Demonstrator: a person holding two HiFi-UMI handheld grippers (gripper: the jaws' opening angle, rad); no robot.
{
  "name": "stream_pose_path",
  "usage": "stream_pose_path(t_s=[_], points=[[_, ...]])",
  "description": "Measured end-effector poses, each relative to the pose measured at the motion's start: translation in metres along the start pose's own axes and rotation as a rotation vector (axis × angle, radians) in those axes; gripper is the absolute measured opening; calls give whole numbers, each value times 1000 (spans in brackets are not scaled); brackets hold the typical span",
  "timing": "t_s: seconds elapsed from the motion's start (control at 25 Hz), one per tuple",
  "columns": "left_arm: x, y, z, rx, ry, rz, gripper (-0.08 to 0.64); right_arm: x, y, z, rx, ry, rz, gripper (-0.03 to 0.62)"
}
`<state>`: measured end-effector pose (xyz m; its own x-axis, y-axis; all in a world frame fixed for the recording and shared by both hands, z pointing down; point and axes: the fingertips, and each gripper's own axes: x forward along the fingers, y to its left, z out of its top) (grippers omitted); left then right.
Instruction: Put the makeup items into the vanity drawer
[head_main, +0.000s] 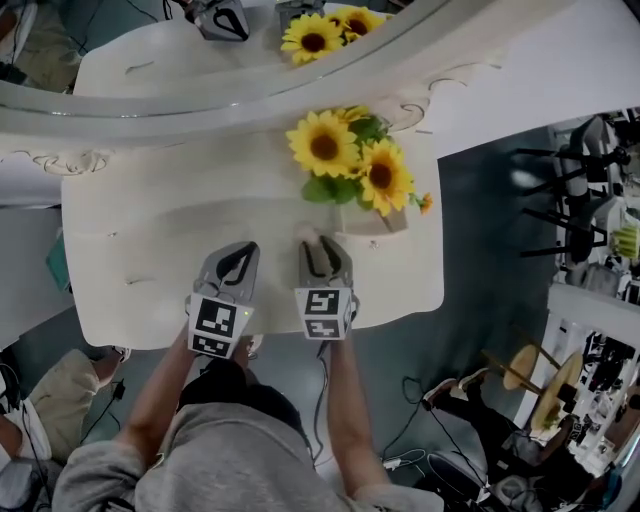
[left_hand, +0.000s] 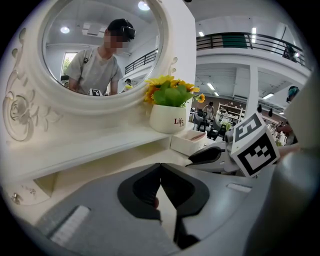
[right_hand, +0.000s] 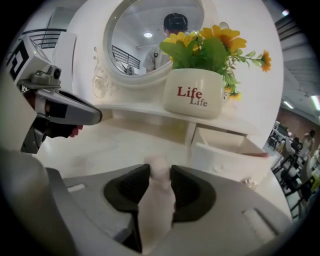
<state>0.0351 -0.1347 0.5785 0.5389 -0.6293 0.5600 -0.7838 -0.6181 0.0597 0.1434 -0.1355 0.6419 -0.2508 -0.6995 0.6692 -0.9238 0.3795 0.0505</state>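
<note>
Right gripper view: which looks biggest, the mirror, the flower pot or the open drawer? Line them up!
1. Mirror: clearly the largest, even with flowers hiding part of it.
2 and 3. Flower pot and open drawer look about alike. The drawer sits nearer the camera, so I won't rank them.

— Where is the makeup item?
— The pale pink makeup item (right_hand: 158, 197) sits lengthwise between the jaws of the right gripper (right_hand: 160, 171). It touches both jaws, and its soft-looking tip pokes just past them, above the counter (right_hand: 115, 150).
— And the vanity drawer?
— The vanity drawer (right_hand: 222, 155) is small, white and pulled open, just right of the item. A pink thing (left_hand: 198, 134) lies inside, but I cannot tell what it is.
</note>
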Motion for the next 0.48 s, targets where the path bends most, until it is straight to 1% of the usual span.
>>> stream_pose_path(t_s=[0.24,0.48], points=[[-1,2,3,0,-5,1,11,-3,0,4,-9,-7,1,124],[-8,4,16,11,-34,1,11,-24,2,24,-14,-53,-23,115]])
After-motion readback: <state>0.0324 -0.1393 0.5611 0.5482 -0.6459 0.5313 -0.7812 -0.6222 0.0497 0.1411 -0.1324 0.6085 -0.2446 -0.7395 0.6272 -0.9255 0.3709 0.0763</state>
